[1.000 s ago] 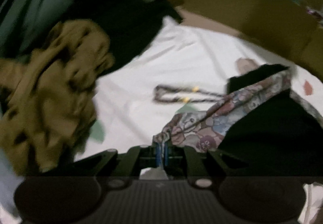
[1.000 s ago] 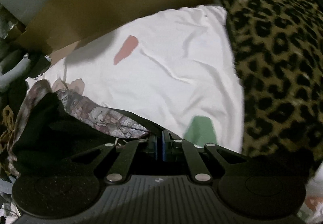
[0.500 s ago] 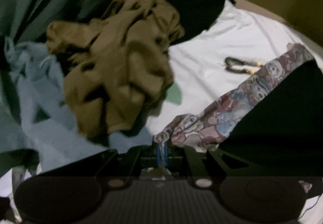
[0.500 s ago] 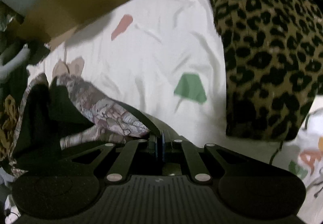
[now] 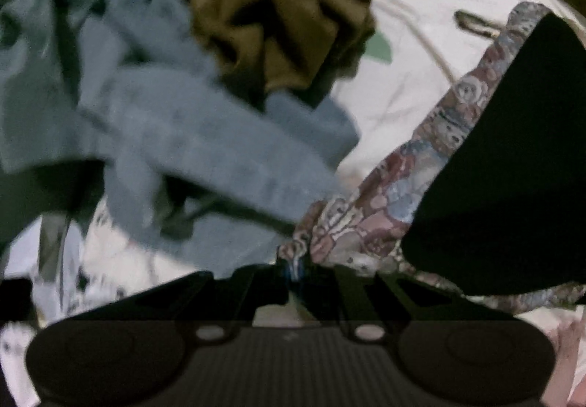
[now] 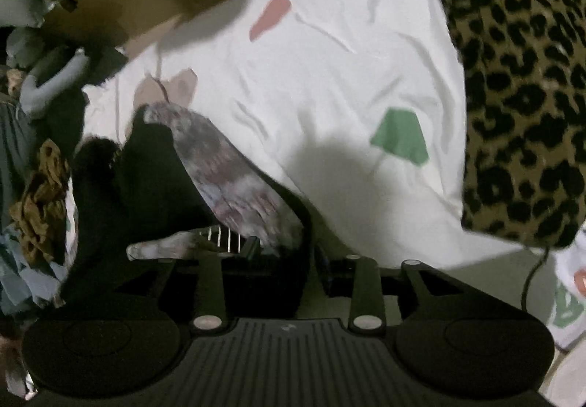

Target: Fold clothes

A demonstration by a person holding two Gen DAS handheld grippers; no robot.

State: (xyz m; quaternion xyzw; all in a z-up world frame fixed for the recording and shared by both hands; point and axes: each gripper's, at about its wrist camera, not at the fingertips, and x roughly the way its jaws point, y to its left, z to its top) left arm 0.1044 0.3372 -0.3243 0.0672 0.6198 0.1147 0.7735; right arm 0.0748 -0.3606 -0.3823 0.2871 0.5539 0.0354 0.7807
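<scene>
The left gripper [image 5: 295,269] has its blue-tipped fingers pressed together on the printed floral hem of the black garment with the patterned border [image 5: 487,165], and that hem runs up and away to the right across the white bedsheet with coloured patches [image 5: 414,51]. Over on the other side, the right gripper [image 6: 289,253] stands spread wide, with the same garment's dark cloth [image 6: 146,180] and floral band bunched in the gap between its fingers but not pinched.

So one corner is held, the other is loose, and that is where the trouble sits. With only one end gripped, any pull from the left will likely drag the whole garment sideways rather than lay it flat, and the free end could slump into a heap. If the right gripper closes where it is, I judge it may catch several layers at once and lock a crooked crease in.

Watch the neighbours too. The crumpled mustard-brown garment [image 5: 282,18] and the pale blue fleecy cloth [image 5: 197,136] lie just beside the left gripper; a swing that way could snag them into the fold. On the right, the leopard-print blanket [image 6: 523,84] crowds the sheet's edge, leaving little flat room. A thin dark cord [image 6: 531,278] near it could tangle.
</scene>
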